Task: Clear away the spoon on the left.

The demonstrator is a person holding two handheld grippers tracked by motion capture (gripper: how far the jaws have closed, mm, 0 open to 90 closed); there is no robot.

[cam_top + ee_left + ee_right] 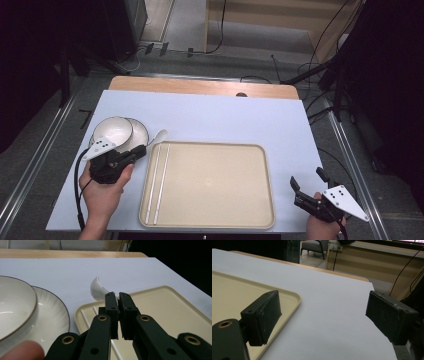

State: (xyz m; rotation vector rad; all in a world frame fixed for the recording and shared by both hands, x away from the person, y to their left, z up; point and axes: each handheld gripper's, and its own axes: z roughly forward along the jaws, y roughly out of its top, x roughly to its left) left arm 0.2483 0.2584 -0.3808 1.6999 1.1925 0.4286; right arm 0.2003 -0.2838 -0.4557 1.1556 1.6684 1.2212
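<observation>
While the left tool (117,295) sits closed w/ nothing gripped, the spoon (98,288) lies just beyond it, at the tray (260,165) corner near the bowl (113,131); right tool (309,183) wide open over the counter (225,120).

The bowl (15,310), the plate (53,312) under it and the white spoon (98,288) looked like glazed ceramic, glossy and smooth, the first two edged with a thin brown line. The beige tray (210,182) seemed to be matt, smooth plastic carrying two slim white chopsticks (159,182), and it lay on a pale, matt sheet covering the table (225,117), whose far edge showed bare light wood. Both the left gripper (117,298) and the right gripper (324,315) were matt black plastic with brass-coloured rivets, the right one's pads looking slightly scuffed.
</observation>
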